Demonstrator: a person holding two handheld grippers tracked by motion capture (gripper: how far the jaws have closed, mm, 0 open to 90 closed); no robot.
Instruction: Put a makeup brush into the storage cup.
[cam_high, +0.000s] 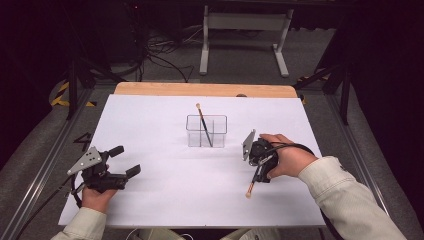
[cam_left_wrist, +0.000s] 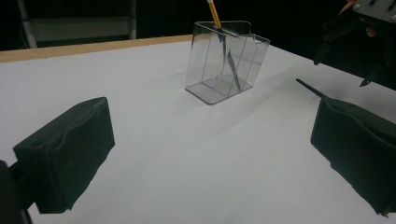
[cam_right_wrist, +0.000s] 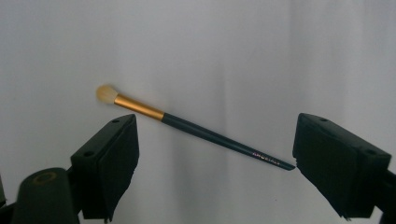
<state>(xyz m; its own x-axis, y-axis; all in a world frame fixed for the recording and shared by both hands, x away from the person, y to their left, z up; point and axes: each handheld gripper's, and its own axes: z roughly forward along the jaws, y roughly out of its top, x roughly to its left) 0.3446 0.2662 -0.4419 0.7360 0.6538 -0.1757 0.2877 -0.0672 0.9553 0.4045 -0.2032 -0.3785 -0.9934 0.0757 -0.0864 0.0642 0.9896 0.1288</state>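
The right gripper (cam_right_wrist: 212, 154) has its two black jaws wide apart; nothing is pinched between them yet; they hang just over a makeup brush (cam_right_wrist: 196, 129) that lies flat on the white table cover (cam_right_wrist: 233, 56). In the high view this brush (cam_high: 251, 186) lies near the clear box (cam_high: 206, 131), on the side closer to the person, and the right gripper (cam_high: 259, 165) sits right on top of it.

To do this step well, I think the jaws should come straight down so one is on each side of the thin dark handle; the brush lies slanted across the gap, so a small turn of the hand may help; then close softly near the middle so it does not tip or roll away.

The brush has a soft pale tip, a shiny gold band, and a long dark handle that gets thin at the end.

The left gripper (cam_left_wrist: 210, 154) has its jaws open too and holds nothing; it rests well away from the clear box (cam_left_wrist: 226, 63); that box already has another brush (cam_left_wrist: 223, 42) leaning inside it.
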